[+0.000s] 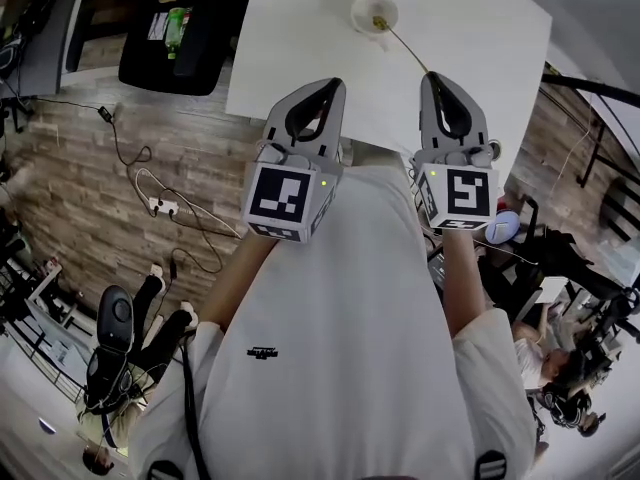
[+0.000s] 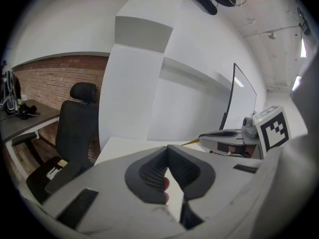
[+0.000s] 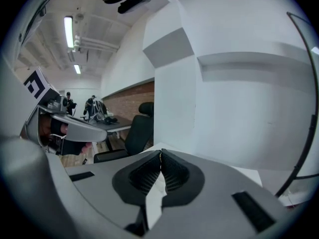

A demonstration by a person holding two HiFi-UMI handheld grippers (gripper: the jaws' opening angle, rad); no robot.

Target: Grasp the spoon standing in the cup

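Note:
A white cup [image 1: 373,11] stands on the far part of the white table [image 1: 480,28]. A thin golden spoon [image 1: 405,48] leans out of it toward the right. Its handle end meets the tip of my right gripper [image 1: 436,76], which is shut on it. The left gripper view shows the same handle [image 2: 191,143] running into the right gripper [image 2: 202,138]. In the right gripper view the right gripper [image 3: 160,153] has its pads pressed together, and the spoon barely shows. My left gripper [image 1: 328,84] hovers at the table's near edge, shut and empty, and its pads meet in the left gripper view [image 2: 168,148].
A black office chair [image 1: 175,28] stands left of the table, also in the left gripper view [image 2: 75,133]. Cables and a power strip [image 1: 160,206] lie on the wood floor. A white partition [image 2: 129,83] rises behind the table. A seated person [image 1: 560,368] is at lower right.

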